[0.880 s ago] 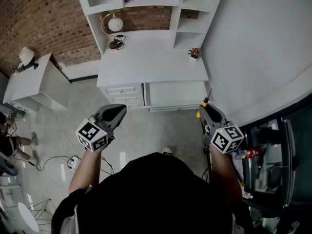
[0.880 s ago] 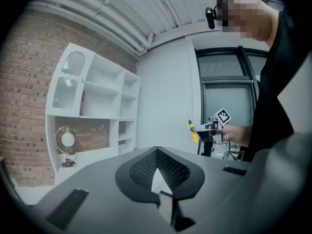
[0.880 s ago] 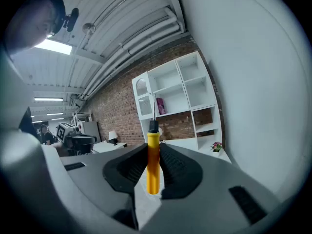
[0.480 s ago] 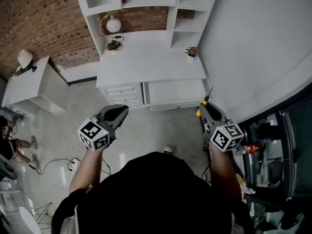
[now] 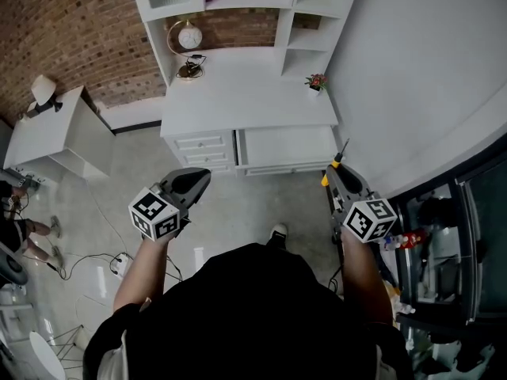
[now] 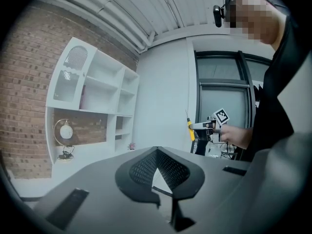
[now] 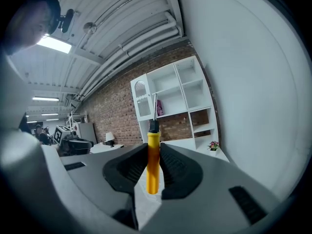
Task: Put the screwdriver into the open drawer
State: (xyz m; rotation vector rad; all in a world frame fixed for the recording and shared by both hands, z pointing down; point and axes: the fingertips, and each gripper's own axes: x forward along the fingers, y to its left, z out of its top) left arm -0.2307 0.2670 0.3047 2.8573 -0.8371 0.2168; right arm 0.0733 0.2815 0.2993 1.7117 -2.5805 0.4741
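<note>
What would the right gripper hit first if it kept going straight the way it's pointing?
Likely the shelf unit, since the screwdriver clamped in the right gripper aims at it. Nothing shows in between, though depth is unclear.

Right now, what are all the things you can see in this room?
brick wall: one, reddish brown, behind the furniture
desk: one, white, with shelves above, against the brick wall
round clock: one, gold-rimmed, back left of the desk
potted flower: one, red and green, right edge of the desk
side cabinet: one, white, left of the desk
table lamp: one, white, on the side cabinet
cables: a few, dark, on the floor at left
screwdriver: one, yellow handle, clamped in the right gripper
left gripper: one, grey, jaws together, nothing in them
right gripper: one, grey, shut on the screwdriver
</note>
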